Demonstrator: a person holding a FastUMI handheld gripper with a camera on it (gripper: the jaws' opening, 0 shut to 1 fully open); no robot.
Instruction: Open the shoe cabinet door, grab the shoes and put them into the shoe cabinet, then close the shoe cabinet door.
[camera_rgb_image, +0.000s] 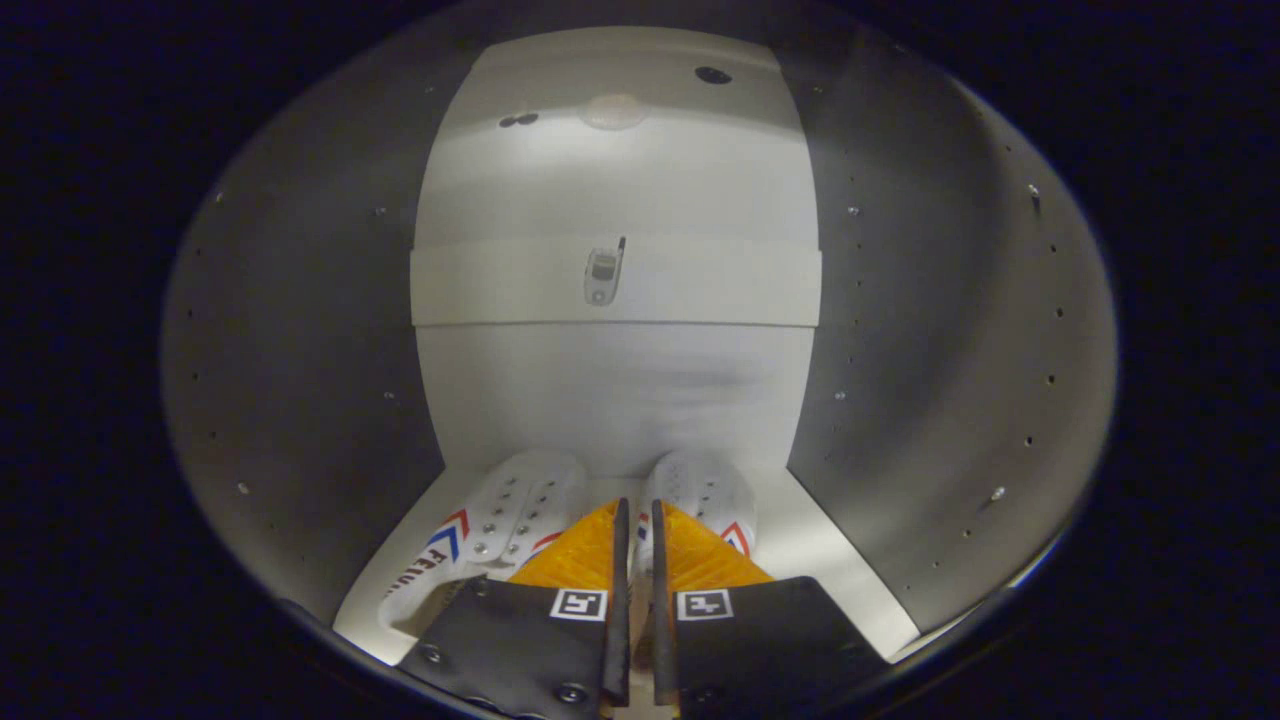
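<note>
claw (636, 525) nearly closed, shoes (520, 515) pointing toward cabinet back wall (615, 390).

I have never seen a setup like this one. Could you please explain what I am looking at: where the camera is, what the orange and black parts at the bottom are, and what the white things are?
The camera rides on a hand-held tool, a two-finger gripper, and looks forward along its fingers. No robot arm is involved: a person carries it. The orange and black parts are those two fingers, each with a small square marker. They stand close together with only a narrow gap; I cannot tell whether they pinch anything.

The tool is looking into the shoe cabinet: grey side walls with rows of small holes, a pale back wall and a pale shelf edge across it. On the cabinet floor lies a pair of white shoes with red and blue stripes, side by side, just beyond and partly under the fingertips.
</note>
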